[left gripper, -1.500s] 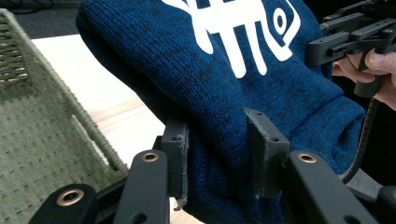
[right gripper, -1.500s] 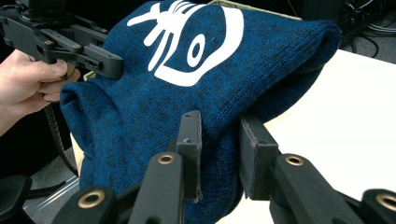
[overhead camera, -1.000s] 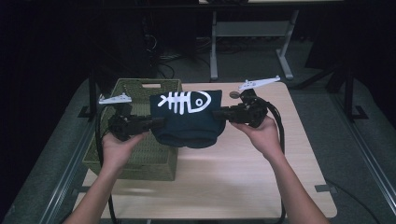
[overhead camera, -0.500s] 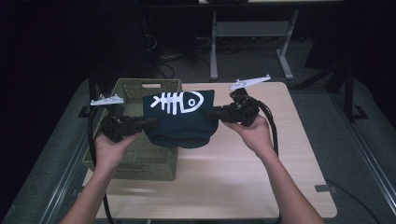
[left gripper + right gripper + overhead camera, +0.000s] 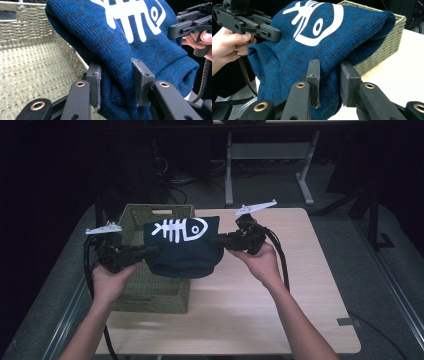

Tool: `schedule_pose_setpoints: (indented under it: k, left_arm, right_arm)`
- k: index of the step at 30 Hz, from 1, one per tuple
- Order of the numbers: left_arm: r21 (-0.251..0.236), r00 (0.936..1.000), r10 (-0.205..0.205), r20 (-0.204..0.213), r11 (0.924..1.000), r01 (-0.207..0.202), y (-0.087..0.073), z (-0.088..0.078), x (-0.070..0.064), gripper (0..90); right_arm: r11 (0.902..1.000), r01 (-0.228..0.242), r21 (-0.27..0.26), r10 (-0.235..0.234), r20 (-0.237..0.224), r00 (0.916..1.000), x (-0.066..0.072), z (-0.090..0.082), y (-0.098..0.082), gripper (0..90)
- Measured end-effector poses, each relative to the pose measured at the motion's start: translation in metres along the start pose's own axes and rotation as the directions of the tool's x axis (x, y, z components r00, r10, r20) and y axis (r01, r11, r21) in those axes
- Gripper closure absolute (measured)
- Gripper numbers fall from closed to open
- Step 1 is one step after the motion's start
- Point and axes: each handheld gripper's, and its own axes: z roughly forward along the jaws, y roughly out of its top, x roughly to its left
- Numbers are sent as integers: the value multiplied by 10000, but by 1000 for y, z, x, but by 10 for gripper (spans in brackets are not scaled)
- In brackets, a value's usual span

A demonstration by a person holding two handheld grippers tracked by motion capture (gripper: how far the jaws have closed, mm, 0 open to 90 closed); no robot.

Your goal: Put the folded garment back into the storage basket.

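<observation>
**Folded knit garment held between two claws above the basket edge**

Nearest the camera in the high view, the person's forearms enter from the bottom of the frame. The left hand (image 5: 107, 280) holds the left claw (image 5: 150, 251) at centre left; the right hand (image 5: 260, 260) holds the right claw (image 5: 216, 241) just right of centre.

Both claws are clenched on the garment. In the left gripper view, the jaws pinch a thick fold of blue knit at the bottom centre of the frame. In the right gripper view, the jaws grip a similar fold at the bottom centre.

The blue sweater (image 5: 182, 247), folded into a bundle with a white fish-skeleton print (image 5: 179, 229) facing up, hangs in the air between the claws at the centre of the frame. It sits over the right rim of the woven basket (image 5: 150, 290), partly above the desk (image 5: 280, 320).

Handling judgement: the knit is soft, light and limp; its lower edge sags between the grip points. It will drape and unfold if one side is let go. Hold at opposite side folds, gripping several layers at once, as here. The fabric is not fragile or slippery.

Farther back, a metal frame (image 5: 270, 155) stands on the floor at the top of the frame.
</observation>
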Motion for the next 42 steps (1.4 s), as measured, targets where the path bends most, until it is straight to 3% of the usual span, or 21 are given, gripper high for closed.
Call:
schedule_pose_setpoints:
  k: [21, 24, 33, 42]
  left_arm:
    - [-161, 9954, -458, -836, 9989, 446, -10, -31, 26, 635]
    - [-186, 9940, -550, -950, 9984, 534, -12, -36, 29, 635]
    - [-280, 9907, -890, -1030, 9959, 866, -16, -42, 39, 635]
    - [-236, 9873, -953, -1273, 9954, 931, -17, -45, 46, 635]
  right_arm:
    - [9999, -62, 84, 64, -198, 9998, 13, 47, 12, 716]
    - [9999, 94, 121, -91, -226, 9997, 16, 55, 13, 716]
    - [9997, 162, 182, -156, -297, 9994, 21, 68, 17, 716]
    - [9997, 77, 210, -71, -304, 9995, 20, 81, 17, 716]
